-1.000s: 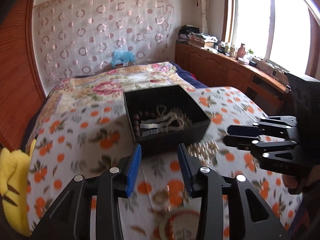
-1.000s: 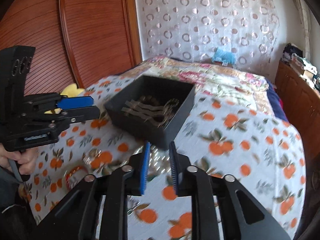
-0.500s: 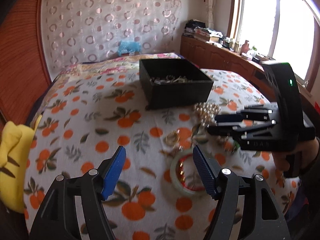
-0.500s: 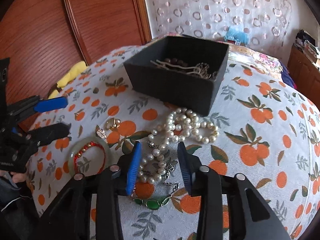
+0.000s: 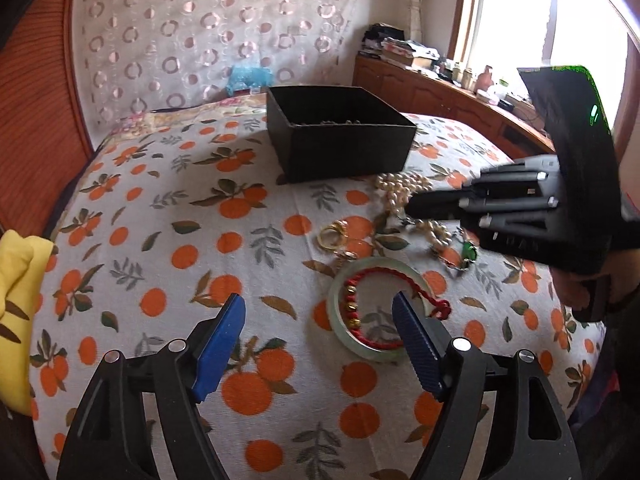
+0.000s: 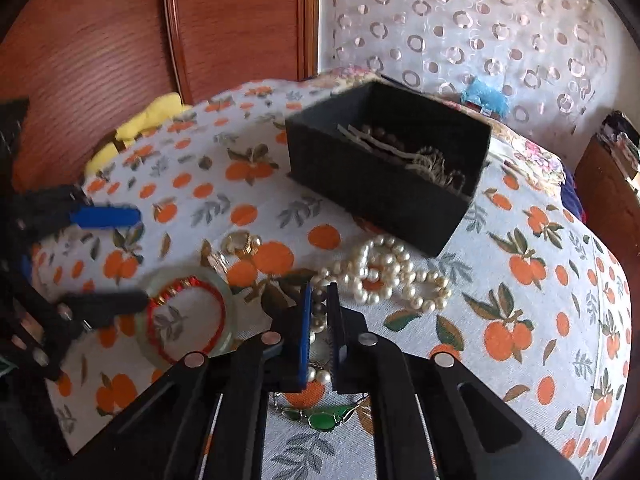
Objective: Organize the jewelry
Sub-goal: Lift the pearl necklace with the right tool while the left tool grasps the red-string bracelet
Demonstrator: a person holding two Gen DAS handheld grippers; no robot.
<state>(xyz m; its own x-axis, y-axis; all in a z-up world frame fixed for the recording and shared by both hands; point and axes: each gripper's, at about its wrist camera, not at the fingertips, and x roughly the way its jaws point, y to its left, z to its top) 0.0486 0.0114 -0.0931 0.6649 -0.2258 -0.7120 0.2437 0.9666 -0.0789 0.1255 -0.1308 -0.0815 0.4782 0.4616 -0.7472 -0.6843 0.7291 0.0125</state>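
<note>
A black box (image 5: 340, 140) (image 6: 384, 168) with jewelry in it stands on the orange-print bedspread. In front of it lie a pearl necklace (image 6: 384, 276) (image 5: 404, 192), a pale green bangle (image 5: 344, 320) (image 6: 228, 300) with a red cord bracelet (image 5: 380, 276) inside it, gold rings (image 5: 332, 236) (image 6: 240, 242) and a green-stone chain (image 6: 324, 418). My left gripper (image 5: 318, 322) is open, low over the bedspread just left of the bangle. My right gripper (image 6: 318, 296) is shut on a strand of the pearl necklace.
A yellow cloth (image 5: 16, 280) lies at the bed's left edge by the wooden headboard (image 5: 32, 120). A wooden cabinet (image 5: 440, 96) with clutter runs under the window on the right. A patterned curtain (image 5: 216, 32) hangs behind the bed.
Both grippers came down from over the box to the loose jewelry. My left gripper opened wider by the bangle. My right gripper closed on the pearl necklace.
</note>
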